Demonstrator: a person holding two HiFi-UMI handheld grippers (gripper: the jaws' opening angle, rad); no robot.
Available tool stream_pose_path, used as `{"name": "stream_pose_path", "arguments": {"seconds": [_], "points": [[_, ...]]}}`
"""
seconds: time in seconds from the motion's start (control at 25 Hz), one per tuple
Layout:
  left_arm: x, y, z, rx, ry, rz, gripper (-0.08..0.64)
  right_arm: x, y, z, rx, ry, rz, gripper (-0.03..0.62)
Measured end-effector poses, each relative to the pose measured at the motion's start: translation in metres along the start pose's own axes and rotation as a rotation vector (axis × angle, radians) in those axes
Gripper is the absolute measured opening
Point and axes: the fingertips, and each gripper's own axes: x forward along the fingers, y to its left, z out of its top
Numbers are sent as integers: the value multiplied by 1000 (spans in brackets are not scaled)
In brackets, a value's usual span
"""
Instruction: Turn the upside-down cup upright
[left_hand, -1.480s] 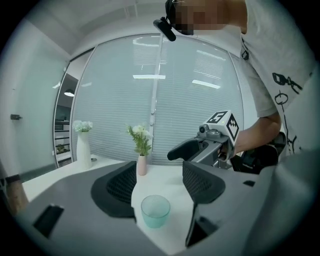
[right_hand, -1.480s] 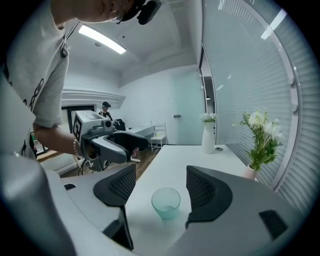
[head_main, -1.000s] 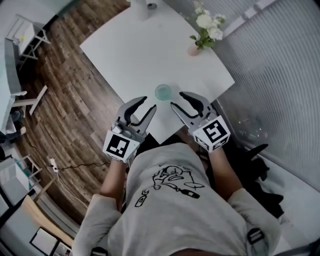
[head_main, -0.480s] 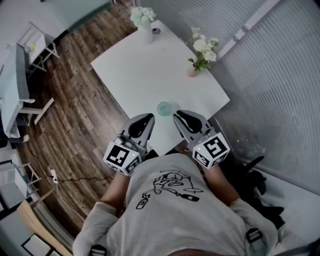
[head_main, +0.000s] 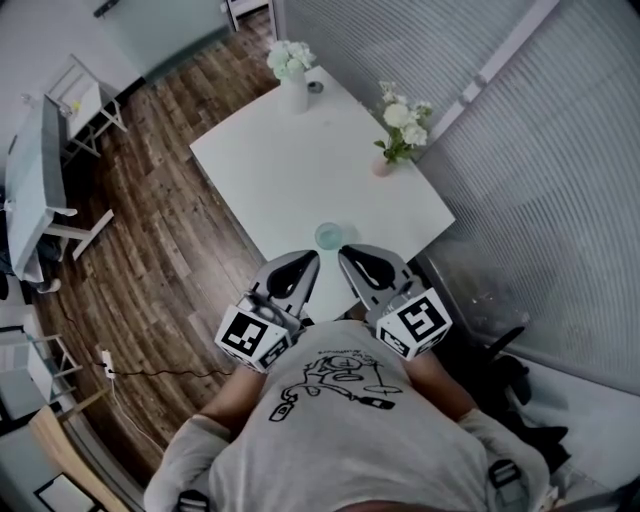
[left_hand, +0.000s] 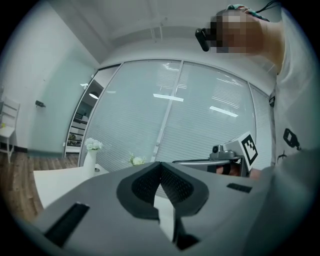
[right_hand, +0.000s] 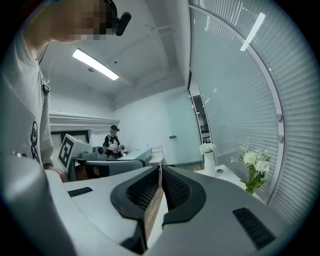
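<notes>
Matt white tabletop (head_main: 300, 180), grainy wood-plank floor (head_main: 150, 215), smooth translucent cup (head_main: 328, 236)

The left gripper (head_main: 311, 259) and the right gripper (head_main: 344, 254) are grey with black meshed pads. Behind each claw its marker cube is white with black squares (left (head_main: 252, 338), right (head_main: 413, 324)). Just ahead of the tips, the cup (head_main: 328, 236) is pale blue-green on a white table (head_main: 300, 170). Left of the left claw, the floor (head_main: 170, 230) shows brown wood planks.
</notes>
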Motion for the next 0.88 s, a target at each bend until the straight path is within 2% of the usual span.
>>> {"name": "stream_pose_path", "arguments": {"seconds": [0.88], "points": [[0, -4, 8, 16, -21, 7, 3, -2, 2, 9, -21, -14, -8, 38]]}}
